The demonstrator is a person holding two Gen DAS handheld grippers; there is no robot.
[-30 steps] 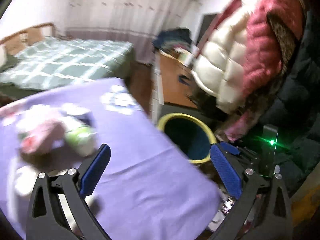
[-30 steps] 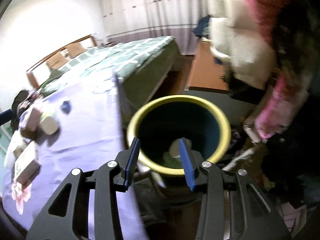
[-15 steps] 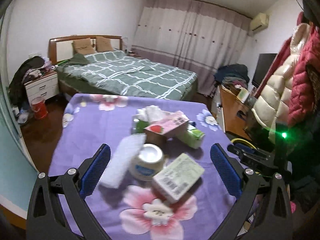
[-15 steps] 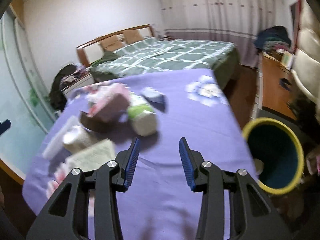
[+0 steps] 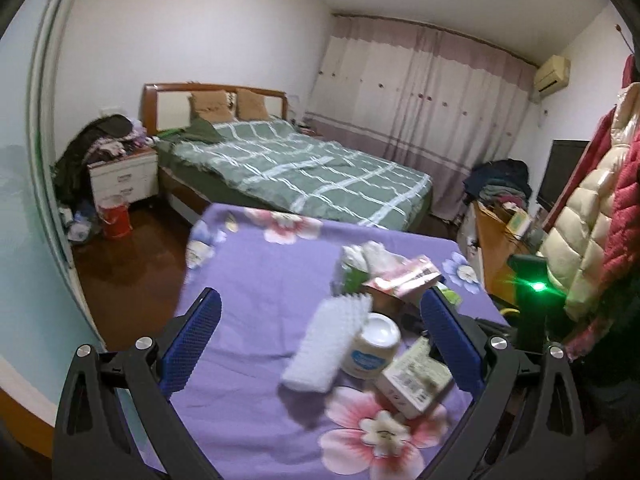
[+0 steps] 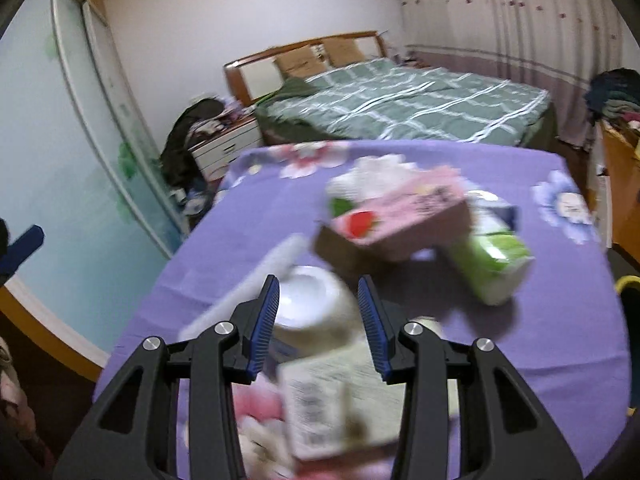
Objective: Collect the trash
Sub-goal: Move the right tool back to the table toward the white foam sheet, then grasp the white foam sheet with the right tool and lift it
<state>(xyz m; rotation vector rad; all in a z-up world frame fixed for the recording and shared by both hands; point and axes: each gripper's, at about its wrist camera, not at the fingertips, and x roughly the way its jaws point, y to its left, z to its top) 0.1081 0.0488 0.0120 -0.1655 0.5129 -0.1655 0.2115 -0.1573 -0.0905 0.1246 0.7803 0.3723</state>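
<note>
Right gripper (image 6: 322,322) parted, empty, just above white round tub (image 6: 310,306) and barcode box (image 6: 340,396) on purple floral cloth (image 6: 560,328); left gripper (image 5: 320,344) spread wide, empty; pink carton (image 6: 400,212) and green carton (image 6: 494,256) behind, yellow-rimmed bin (image 6: 628,284) at far right

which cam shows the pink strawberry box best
The right wrist view: the pink strawberry box is nearer and larger, strawberry print visible, though blurred. The left wrist view shows it smaller, farther back among the clutter.
</note>
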